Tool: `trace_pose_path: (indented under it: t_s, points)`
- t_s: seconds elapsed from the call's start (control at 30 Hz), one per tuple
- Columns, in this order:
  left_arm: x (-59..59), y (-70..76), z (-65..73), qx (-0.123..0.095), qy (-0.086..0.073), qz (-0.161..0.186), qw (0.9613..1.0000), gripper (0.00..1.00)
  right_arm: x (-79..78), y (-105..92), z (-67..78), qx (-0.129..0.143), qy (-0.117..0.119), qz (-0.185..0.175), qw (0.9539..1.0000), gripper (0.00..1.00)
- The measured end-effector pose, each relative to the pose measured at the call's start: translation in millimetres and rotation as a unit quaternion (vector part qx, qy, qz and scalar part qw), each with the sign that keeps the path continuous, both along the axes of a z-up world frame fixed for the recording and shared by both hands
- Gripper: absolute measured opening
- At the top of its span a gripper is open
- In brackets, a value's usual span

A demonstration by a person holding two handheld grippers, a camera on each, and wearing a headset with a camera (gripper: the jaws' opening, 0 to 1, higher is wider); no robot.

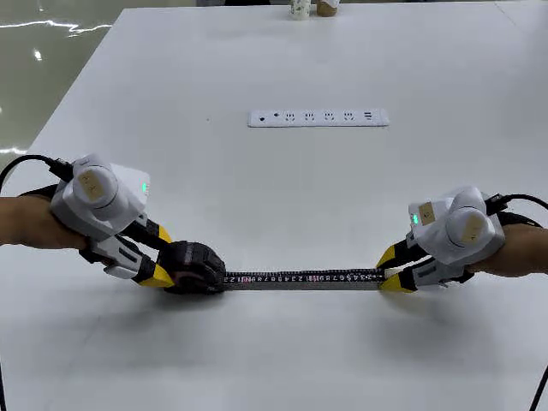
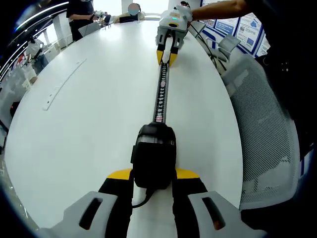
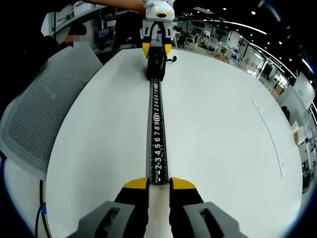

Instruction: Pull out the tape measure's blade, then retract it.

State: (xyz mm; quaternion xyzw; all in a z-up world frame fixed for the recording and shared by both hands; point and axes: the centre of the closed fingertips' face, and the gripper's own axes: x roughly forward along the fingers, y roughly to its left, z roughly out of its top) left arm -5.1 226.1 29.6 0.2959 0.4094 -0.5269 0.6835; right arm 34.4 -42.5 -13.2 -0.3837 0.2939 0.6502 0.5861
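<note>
A black tape measure case (image 1: 193, 266) lies on the white table, with my left gripper (image 1: 159, 256) shut on it; the case (image 2: 155, 153) sits between the yellow-tipped jaws of my left gripper (image 2: 153, 174). Its dark numbered blade (image 1: 304, 277) stretches flat along the table to my right gripper (image 1: 391, 270). The blade's end (image 3: 158, 178) sits pinched between the yellow tips of my right gripper (image 3: 159, 183). In the right gripper view the blade (image 3: 156, 124) runs straight away to the case (image 3: 156, 62).
A white power strip (image 1: 318, 117) lies mid-table beyond the blade. Two small cups (image 1: 312, 8) stand at the far edge. A mesh office chair (image 2: 260, 114) stands beside the table. Bare tabletop lies in front of and behind the blade.
</note>
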Motion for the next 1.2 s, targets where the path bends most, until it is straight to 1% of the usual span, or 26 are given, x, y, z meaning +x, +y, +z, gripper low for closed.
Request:
trace_pose_path:
  t_s: [0.13,0.2,0.33,0.43,0.5,0.63,0.7,0.77,0.97,1.2]
  points:
    - [0.2,0.2,-0.2,0.005,0.0,0.0,1.0,0.25,1.4,-0.6,-0.2,-0.002,-0.001,0.0,1.0,0.12]
    - [0.2,-0.1,-0.1,0.006,0.0,0.001,1.0,0.25,1.9,-0.4,0.3,0.0,-0.006,0.005,1.0,0.13]
    - [0.6,0.7,-0.1,0.012,-0.004,-0.001,0.9999,0.25,3.2,-0.9,3.2,0.004,-0.006,-0.001,1.0,0.15]
    - [0.6,2.0,-0.1,0.016,-0.009,-0.005,0.9998,0.25,3.0,-2.4,4.9,0.002,-0.008,-0.001,1.0,0.15]
    - [1.3,3.9,-0.2,0.02,-0.013,-0.003,0.9997,0.26,3.4,-4.4,5.1,0.001,-0.008,-0.004,1.0,0.17]
    - [0.8,6.6,1.5,0.021,-0.014,0.004,0.9997,0.28,3.8,-8.2,5.6,0.003,-0.009,-0.011,0.9999,0.19]
    - [0.4,8.3,2.1,0.022,-0.016,0.007,0.9996,0.31,3.5,-9.7,6.6,0.003,-0.009,-0.014,0.9999,0.22]
    - [0.2,9.8,2.8,0.021,-0.017,0.014,0.9995,0.34,3.3,-12.3,6.2,0.003,-0.009,-0.016,0.9998,0.24]
    - [-4.7,11.8,4.0,0.013,-0.018,0.03,0.9993,0.39,0.3,-15.9,8.4,0.007,-0.009,-0.026,0.9996,0.28]
    - [-12.7,12.7,4.9,-0.008,-0.017,0.061,0.998,0.43,-4.7,-19.8,11.8,0.013,-0.006,-0.041,0.999,0.34]
